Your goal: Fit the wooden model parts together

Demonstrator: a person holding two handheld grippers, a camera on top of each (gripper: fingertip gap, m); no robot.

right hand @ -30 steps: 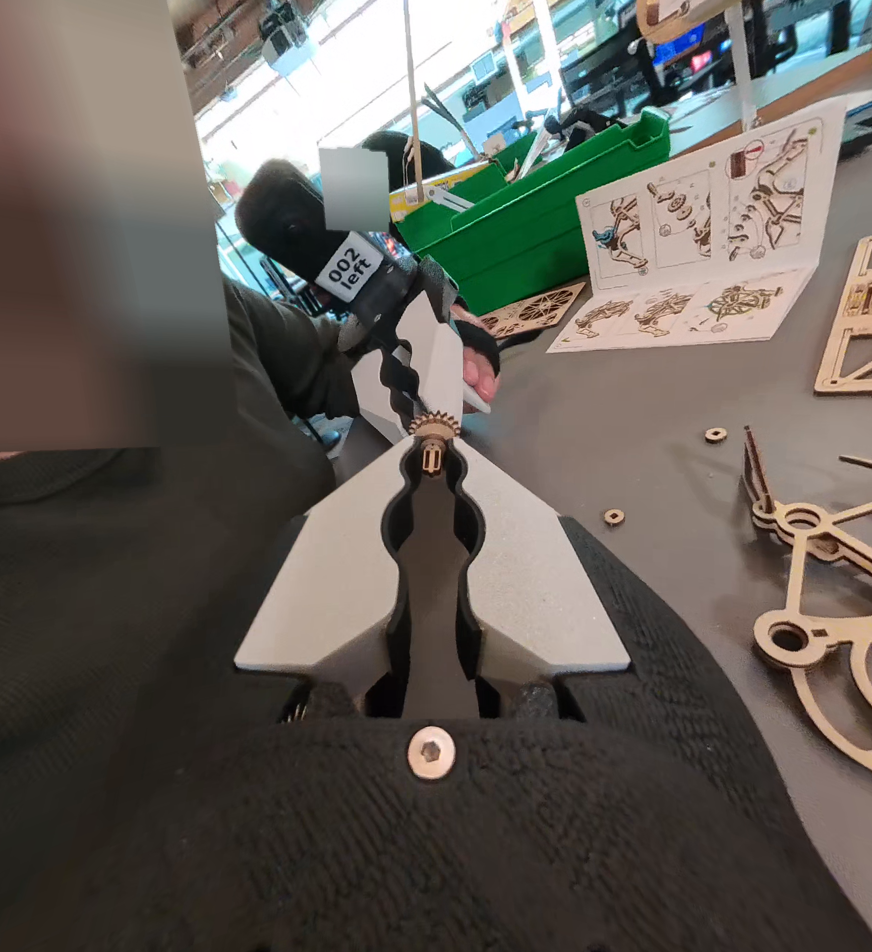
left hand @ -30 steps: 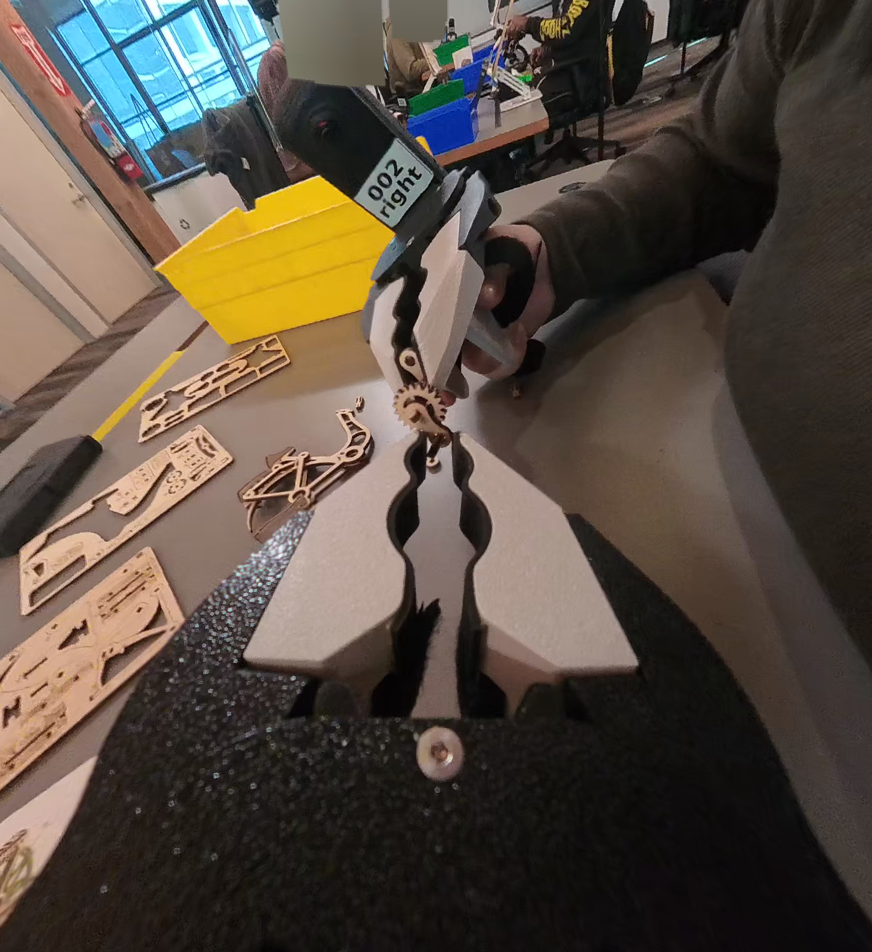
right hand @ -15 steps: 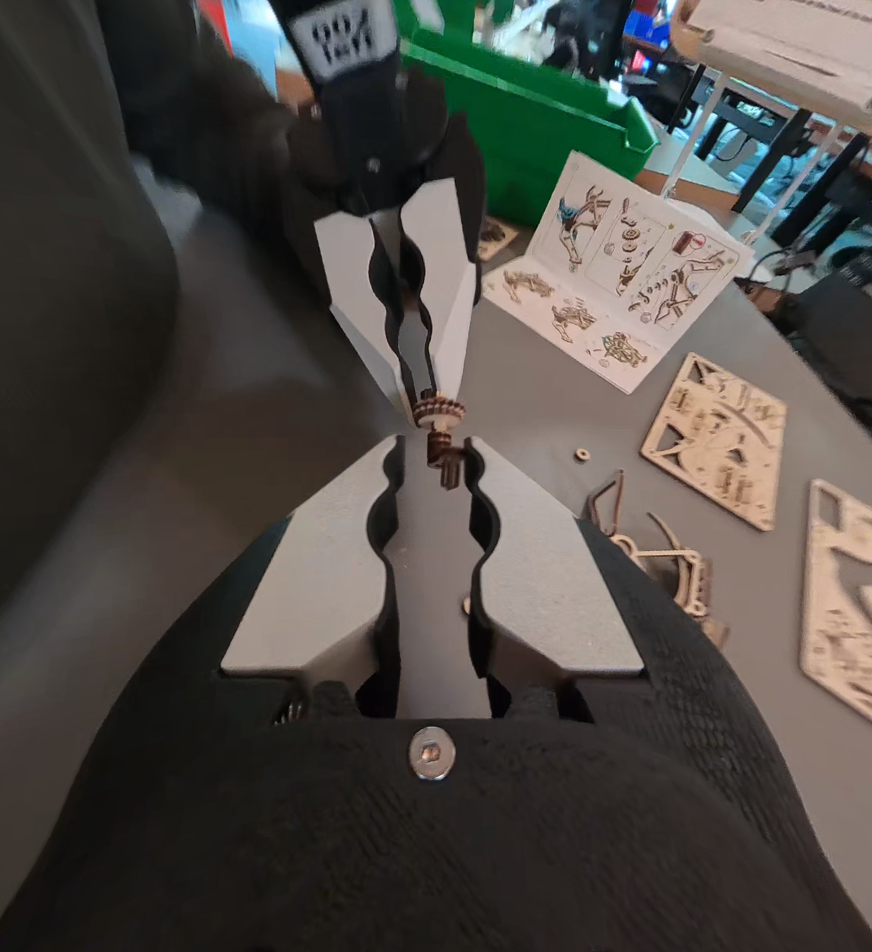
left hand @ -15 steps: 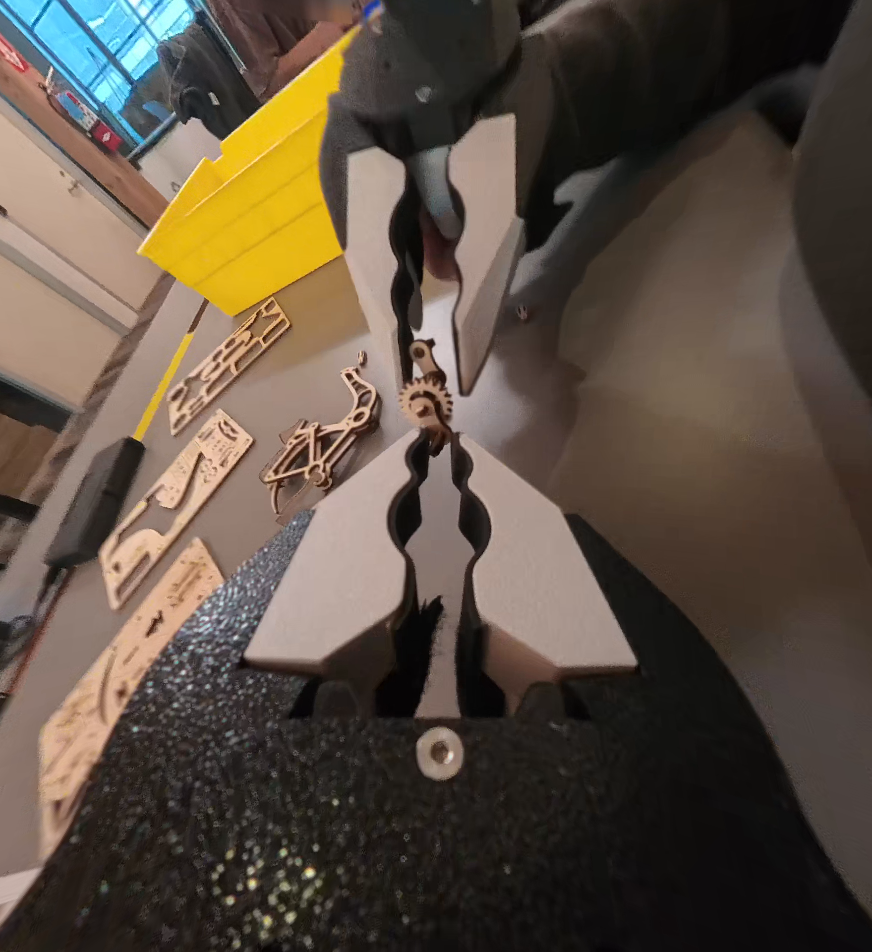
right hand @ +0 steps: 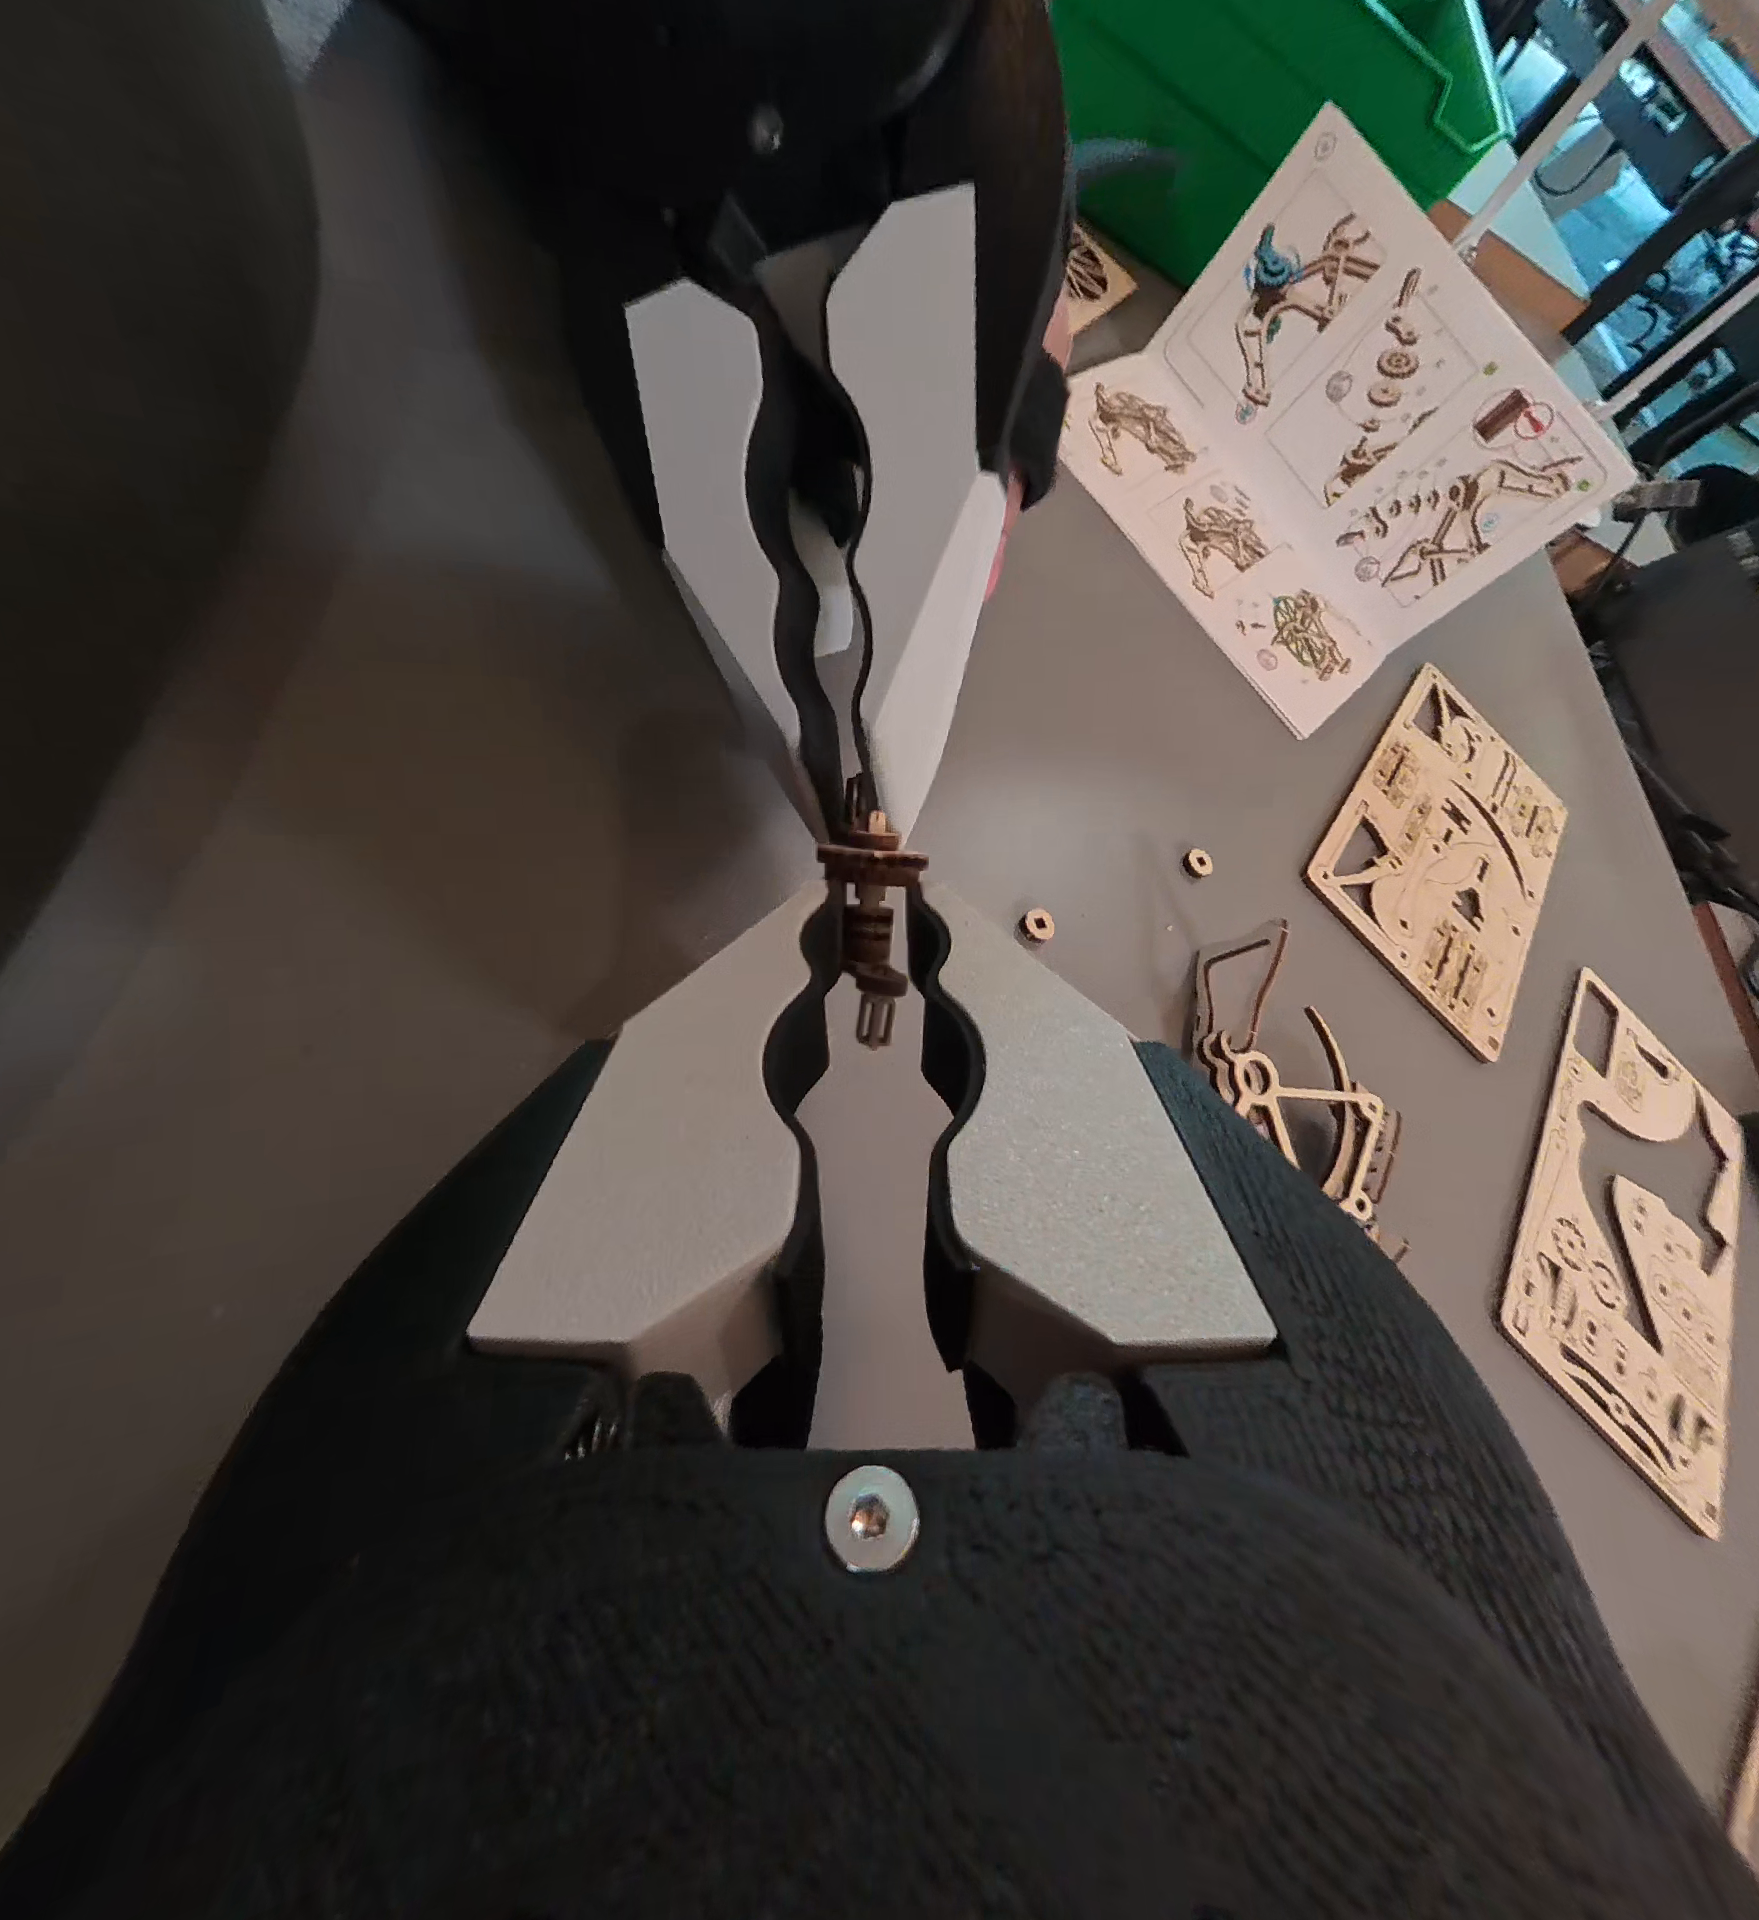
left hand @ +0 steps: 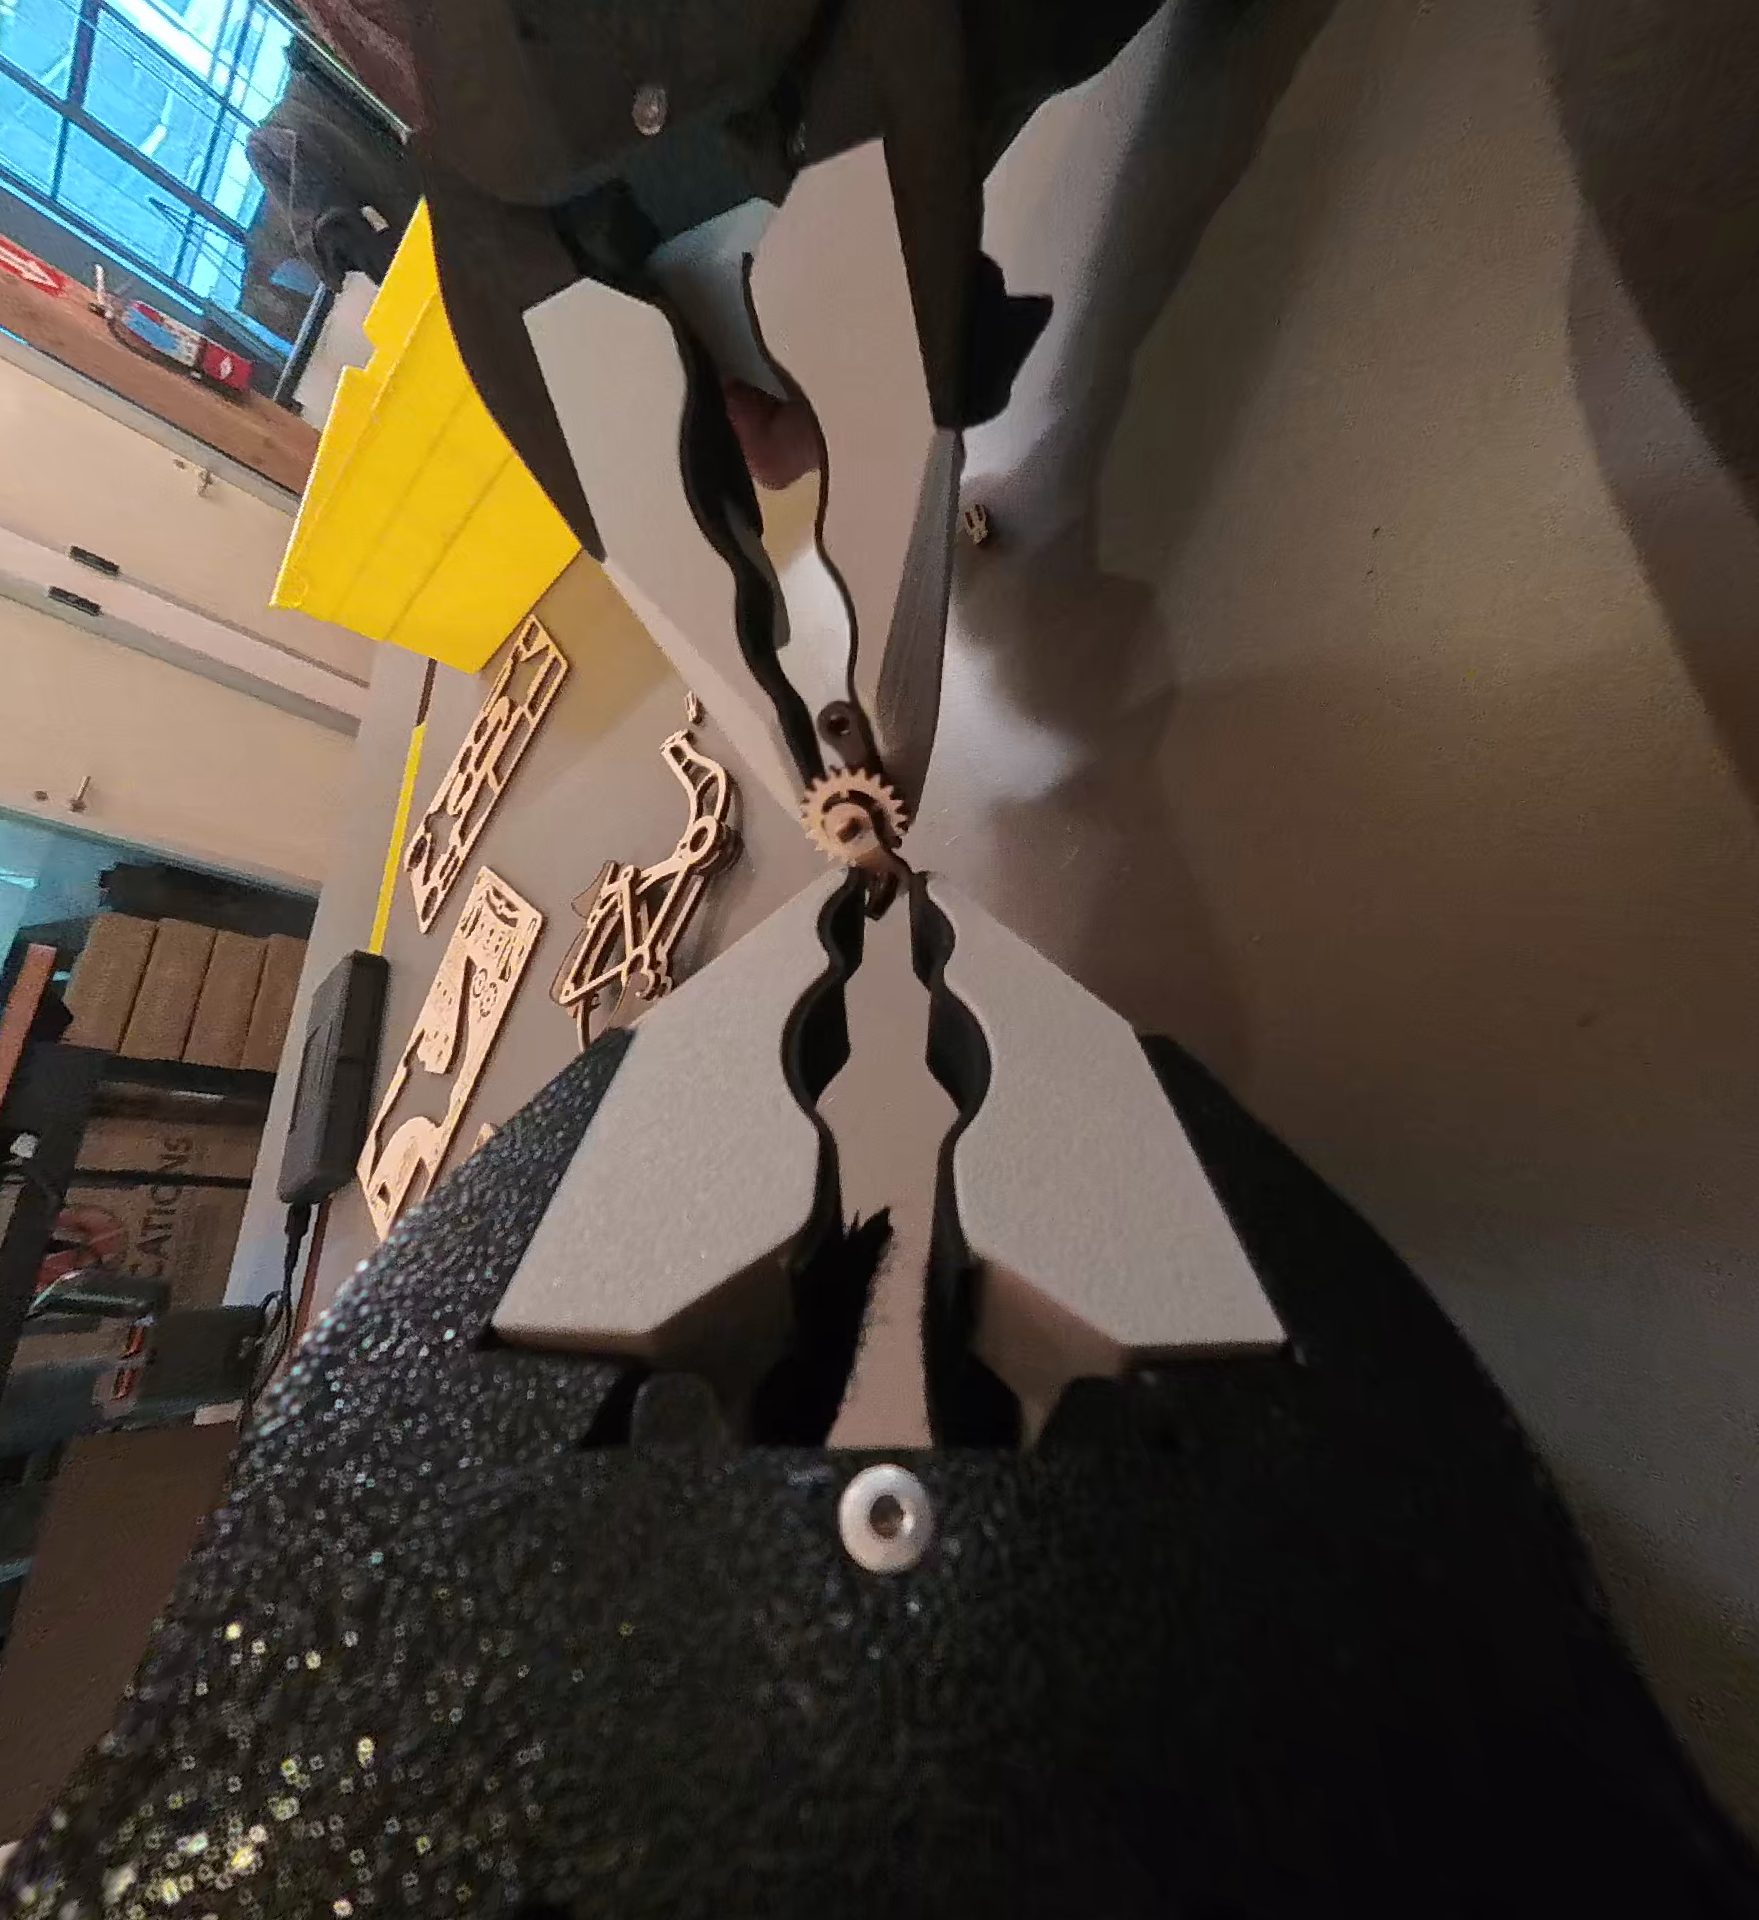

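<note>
A small wooden gear (left hand: pixel 851 816) on an axle hangs in the air between my two grippers, which meet tip to tip. My left gripper (left hand: pixel 880 883) is shut on the dark wooden piece at the gear's near side. In the right wrist view it comes down from above (right hand: pixel 854 800). My right gripper (right hand: pixel 870 909) is closed around the axle below the gear (right hand: pixel 873 858), with a ringed spacer (right hand: pixel 870 935) and a crank arm (left hand: pixel 844 727) between its pads. The axle's end pokes back between the fingers.
On the grey table (right hand: pixel 1114 727) lie two loose washers (right hand: pixel 1039 924), a half-built wooden frame (right hand: pixel 1270 1081), cut-out sheets (right hand: pixel 1436 873), an instruction sheet (right hand: pixel 1353 416) and a green bin (right hand: pixel 1249 94). A yellow bin (left hand: pixel 439 499), more sheets (left hand: pixel 485 774) and a black block (left hand: pixel 329 1070) lie on the left.
My right gripper let go of the gear piece, opened wide, then moved in and closed again around the axle. My left gripper kept its hold. Both grippers tilted.
</note>
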